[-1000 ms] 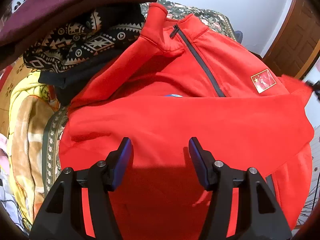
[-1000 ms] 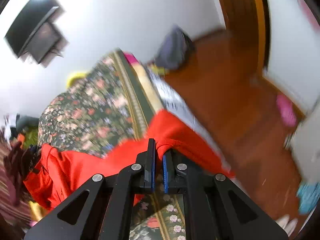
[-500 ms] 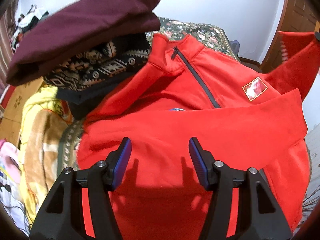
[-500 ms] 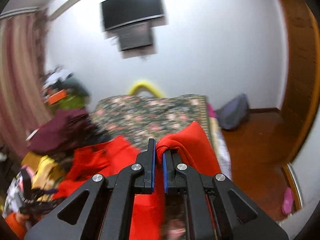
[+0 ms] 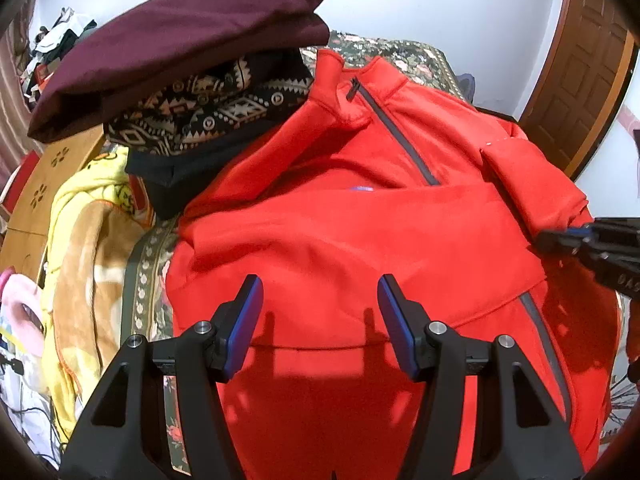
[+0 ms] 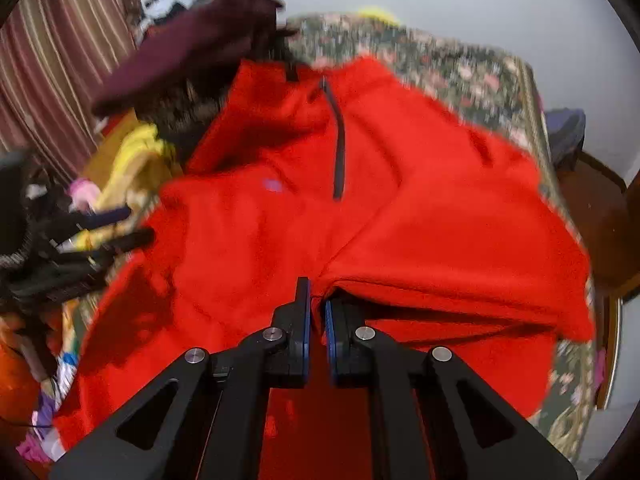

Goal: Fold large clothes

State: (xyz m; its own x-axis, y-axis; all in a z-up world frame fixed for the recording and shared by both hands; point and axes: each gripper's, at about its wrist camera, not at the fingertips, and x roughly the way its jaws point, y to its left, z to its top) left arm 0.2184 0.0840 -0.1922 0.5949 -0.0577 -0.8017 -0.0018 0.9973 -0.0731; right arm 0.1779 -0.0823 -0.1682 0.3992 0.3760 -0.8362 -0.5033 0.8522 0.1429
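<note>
A red zip-up jacket [image 5: 360, 220] lies front-up on the bed, its left sleeve folded across the chest. My left gripper [image 5: 318, 322] is open and empty, hovering over the jacket's lower front. My right gripper [image 6: 316, 308] is shut on the right sleeve [image 6: 460, 240], which it holds folded over the jacket's body. It also shows at the right edge of the left wrist view [image 5: 560, 238], pinching the sleeve's cuff [image 5: 532, 184]. The jacket fills the right wrist view [image 6: 260, 220], which is blurred.
A stack of folded clothes sits at the jacket's left shoulder: a maroon garment [image 5: 180, 36] on a black patterned one [image 5: 208, 108]. A yellow blanket [image 5: 88, 232] lies left. The floral bedspread [image 6: 460, 76] shows beyond the collar. A wooden door [image 5: 580, 72] stands at the right.
My right gripper swung the sleeve from out at the bed's side, up and over, down onto the jacket's chest, covering the flag patch. My left gripper stayed open and drew back slightly.
</note>
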